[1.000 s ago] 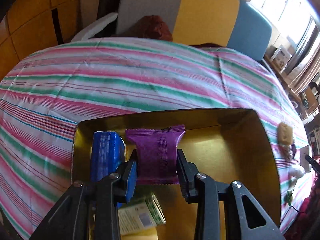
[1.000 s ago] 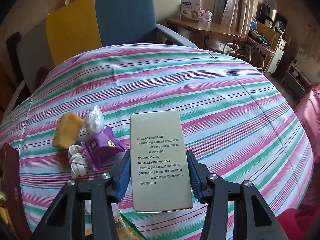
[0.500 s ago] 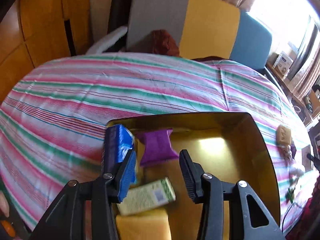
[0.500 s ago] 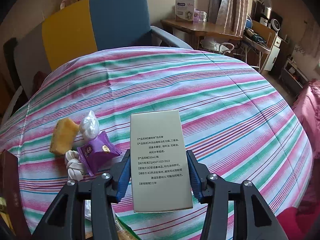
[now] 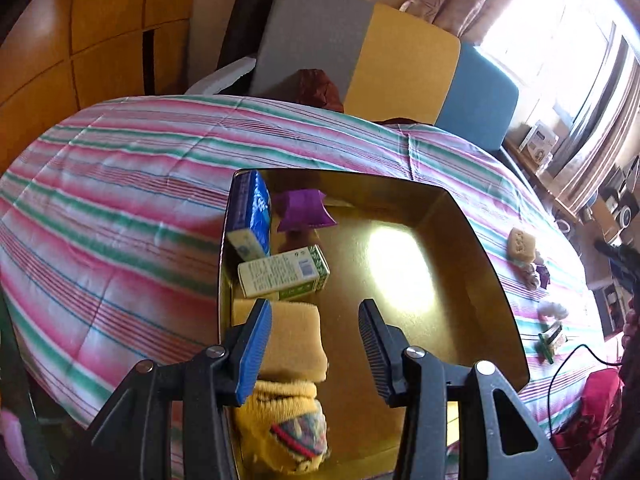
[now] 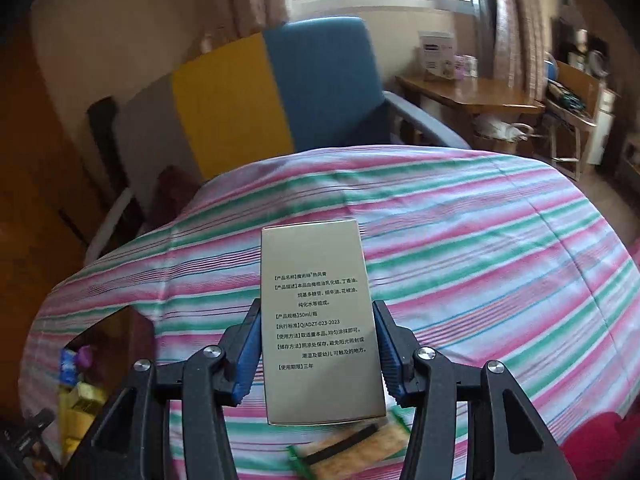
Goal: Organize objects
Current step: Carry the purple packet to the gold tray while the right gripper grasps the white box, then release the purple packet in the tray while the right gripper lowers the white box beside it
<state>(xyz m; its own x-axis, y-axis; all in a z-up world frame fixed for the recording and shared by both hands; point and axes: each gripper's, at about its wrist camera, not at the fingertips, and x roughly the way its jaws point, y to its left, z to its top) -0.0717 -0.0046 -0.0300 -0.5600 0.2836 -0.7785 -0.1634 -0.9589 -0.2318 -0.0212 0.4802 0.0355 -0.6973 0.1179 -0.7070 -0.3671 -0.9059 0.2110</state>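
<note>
1. Your left gripper (image 5: 316, 340) was apart with nothing between its pads, hanging over the gold tray (image 5: 472, 240).
2. Your right gripper (image 6: 318, 350) was clamped on the beige printed box (image 6: 320, 320), held above the striped bench (image 6: 480, 240).
3. The tray's left side held a blue box (image 5: 250, 216), a purple packet (image 5: 304, 210), a green-and-white carton (image 5: 284, 272), a yellow sponge (image 5: 294, 340) and a yellow knitted item (image 5: 286, 432).
4. On the cloth right of the tray: another sponge (image 5: 522, 244) and small, blurry bits.
5. A green-edged packet (image 6: 356, 450) lay under the beige box.
</note>
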